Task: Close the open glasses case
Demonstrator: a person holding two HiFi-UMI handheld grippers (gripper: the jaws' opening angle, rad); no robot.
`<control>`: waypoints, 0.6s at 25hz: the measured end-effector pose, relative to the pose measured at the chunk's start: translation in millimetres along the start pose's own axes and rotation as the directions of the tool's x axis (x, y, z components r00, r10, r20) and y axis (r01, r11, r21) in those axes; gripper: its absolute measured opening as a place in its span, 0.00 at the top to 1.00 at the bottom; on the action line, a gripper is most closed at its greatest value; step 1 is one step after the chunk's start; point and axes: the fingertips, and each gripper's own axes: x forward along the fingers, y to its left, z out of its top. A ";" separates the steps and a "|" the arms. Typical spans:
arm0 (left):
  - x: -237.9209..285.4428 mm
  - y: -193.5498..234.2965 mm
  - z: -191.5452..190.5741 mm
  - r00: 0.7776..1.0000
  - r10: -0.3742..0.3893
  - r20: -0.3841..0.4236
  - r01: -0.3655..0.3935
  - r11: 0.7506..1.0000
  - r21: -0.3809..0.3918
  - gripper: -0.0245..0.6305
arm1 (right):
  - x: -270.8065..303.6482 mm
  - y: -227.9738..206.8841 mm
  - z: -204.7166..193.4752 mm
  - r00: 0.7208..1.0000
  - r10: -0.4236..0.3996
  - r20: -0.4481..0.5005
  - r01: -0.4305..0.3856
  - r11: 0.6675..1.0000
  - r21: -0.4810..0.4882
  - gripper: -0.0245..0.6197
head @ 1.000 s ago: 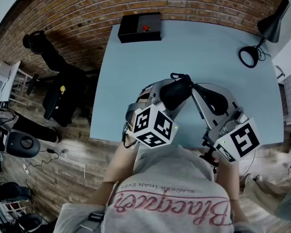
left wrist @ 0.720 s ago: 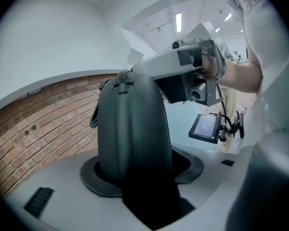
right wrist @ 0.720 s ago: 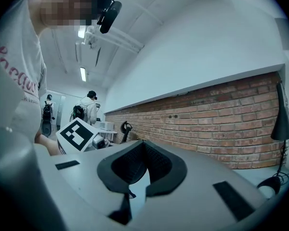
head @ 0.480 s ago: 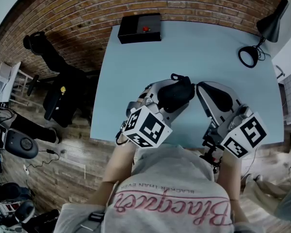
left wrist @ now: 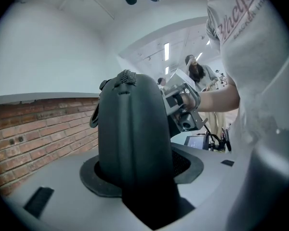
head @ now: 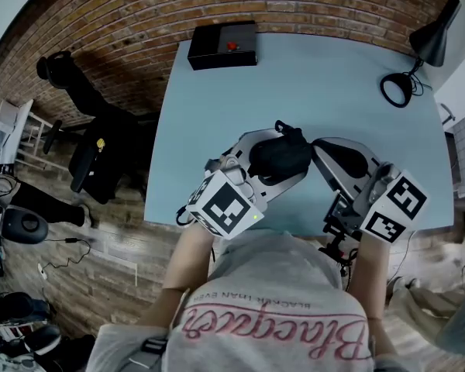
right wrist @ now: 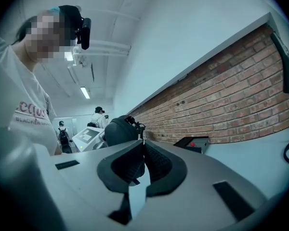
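Observation:
A black zippered glasses case (head: pixel 283 155) is held above the near edge of the light blue table (head: pixel 310 76). My left gripper (head: pixel 270 160) is shut on it from the left. In the left gripper view the case (left wrist: pixel 130 129) stands upright between the pads, zipper seam at its top, and fills the left gripper (left wrist: pixel 135 179). My right gripper (head: pixel 316 147) comes in from the right with its tips against the case's right end. In the right gripper view the right gripper (right wrist: pixel 143 146) has its pads together, the case (right wrist: pixel 118 129) just behind them. I cannot tell whether anything thin is pinched there.
A black box with a red button (head: pixel 223 45) sits at the table's far left edge. A black desk lamp (head: pixel 430 41) and its ring base (head: pixel 397 90) stand at the far right. A brick wall runs behind. A dark chair (head: pixel 93 146) stands on the floor to the left.
My left gripper has tipped and lifted with the case, its marker cube swinging down and left. The right gripper has rolled about its own line, its cube drifting right, tips still at the case.

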 end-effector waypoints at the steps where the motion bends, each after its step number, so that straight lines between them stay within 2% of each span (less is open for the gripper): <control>1: -1.0 -2.2 1.9 1.000 -0.023 0.020 0.023 1.000 -0.007 0.56 | 0.4 1.3 -2.2 1.000 0.015 -0.014 -0.016 1.000 -0.002 0.93; 4: -4.8 -8.1 13.2 0.991 -0.094 0.096 0.098 0.994 -0.039 0.56 | 3.1 5.2 -12.4 0.996 0.058 -0.062 -0.058 0.998 -0.004 0.93; 6: -6.1 -8.6 20.4 0.984 -0.109 0.140 0.120 0.990 -0.069 0.56 | 6.0 4.9 -20.6 0.994 0.065 -0.093 -0.065 0.998 0.000 0.93; 11: -4.8 -10.2 22.5 0.981 -0.120 0.150 0.132 0.988 -0.074 0.56 | 9.2 0.3 -32.4 0.989 0.079 -0.123 -0.074 0.996 0.040 0.93; 15: -11.9 -10.9 35.6 0.956 -0.162 0.244 0.202 0.968 -0.151 0.56 | 13.6 5.7 -45.3 0.980 0.107 -0.169 -0.102 0.994 0.038 0.93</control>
